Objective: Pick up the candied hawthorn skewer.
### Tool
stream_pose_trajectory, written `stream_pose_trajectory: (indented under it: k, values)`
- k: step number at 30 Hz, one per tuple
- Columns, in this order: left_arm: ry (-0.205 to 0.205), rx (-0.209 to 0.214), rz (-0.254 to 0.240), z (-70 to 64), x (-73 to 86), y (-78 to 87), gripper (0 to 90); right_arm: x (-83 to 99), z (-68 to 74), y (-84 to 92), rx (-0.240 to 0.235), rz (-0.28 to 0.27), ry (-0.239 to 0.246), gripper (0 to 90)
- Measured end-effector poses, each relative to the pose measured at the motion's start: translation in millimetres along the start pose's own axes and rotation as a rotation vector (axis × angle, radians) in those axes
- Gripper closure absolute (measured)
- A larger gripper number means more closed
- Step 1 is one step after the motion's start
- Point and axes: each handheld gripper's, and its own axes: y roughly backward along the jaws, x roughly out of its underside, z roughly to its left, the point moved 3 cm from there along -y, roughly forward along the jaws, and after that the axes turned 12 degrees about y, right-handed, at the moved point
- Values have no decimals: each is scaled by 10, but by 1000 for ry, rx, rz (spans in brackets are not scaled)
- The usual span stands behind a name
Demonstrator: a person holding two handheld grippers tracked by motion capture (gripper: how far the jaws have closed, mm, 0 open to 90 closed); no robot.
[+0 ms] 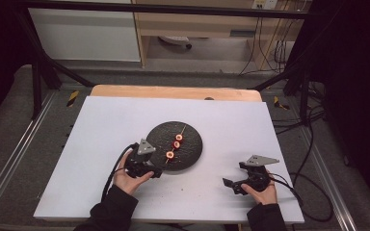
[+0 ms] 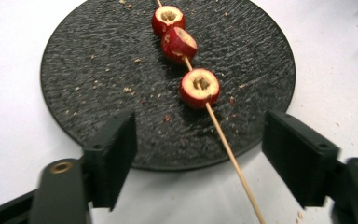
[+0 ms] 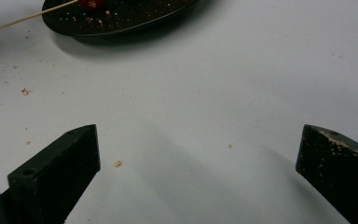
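Note:
A round black plate (image 1: pixel 192 139) (image 2: pixel 98 70) lies in the middle of the white table. On it rests a thin wooden skewer (image 1: pixel 176 144) (image 2: pixel 228 149) threaded with three cored red fruit pieces (image 2: pixel 199 87). The bare end of the stick reaches over the plate's near rim. My left gripper (image 1: pixel 154 161) (image 2: pixel 203 144) is at that rim, open, and the bare stick runs between its jaws without touching either pad. My right gripper (image 1: pixel 235 175) (image 3: pixel 198 140) rests open on the table to the right, with nothing between its jaws. The plate's edge (image 3: pixel 121 18) and the stick's end (image 3: pixel 28 16) show far off in the right gripper view.
Crumbs are scattered on the plate and on the white board (image 1: pixel 101 144) around it. Cables trail from both grippers toward the near edge. A wooden table edge (image 1: pixel 173 91) and dark frame rails border the board.

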Motion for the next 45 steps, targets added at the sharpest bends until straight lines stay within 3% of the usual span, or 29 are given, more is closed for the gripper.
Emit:
stream_pose_trajectory:
  k: [14,22,34,45]
  values:
    - [29,-27,78,-81,-20,-227,665,-4,-3,8,-1,-3,-2,8]
    - [33,-52,87,-142,-11,-282,779,-5,-1,11,-2,-4,-5,8]
    - [95,-55,85,-114,-4,-279,876,-9,-3,13,0,-8,-8,8]
    - [96,-22,44,-59,27,-217,885,-6,-2,12,0,-6,-6,8]
